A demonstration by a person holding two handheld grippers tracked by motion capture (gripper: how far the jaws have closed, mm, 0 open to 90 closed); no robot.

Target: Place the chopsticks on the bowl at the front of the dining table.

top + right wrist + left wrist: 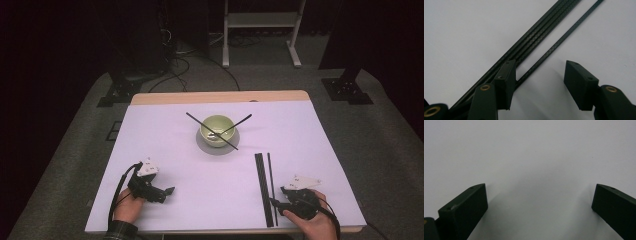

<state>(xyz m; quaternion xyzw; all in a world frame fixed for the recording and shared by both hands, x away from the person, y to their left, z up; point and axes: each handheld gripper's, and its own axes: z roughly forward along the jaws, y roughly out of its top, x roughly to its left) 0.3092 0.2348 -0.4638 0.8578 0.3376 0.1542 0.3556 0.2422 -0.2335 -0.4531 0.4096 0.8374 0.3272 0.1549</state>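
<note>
From above, I am resting my left gripper (169,190) on the white bench (165,145), well apart from the green bowl (216,128), and holding my right gripper (273,201) at the near end of the black rods (260,180). Along my left gripper (539,202), jaws are standing released over bare bench. Along my right gripper (539,77), jaws are standing released, straddling the single thin rod (554,46), not pressing it.

Black rods (265,187) lie parallel on the table's right.
</note>
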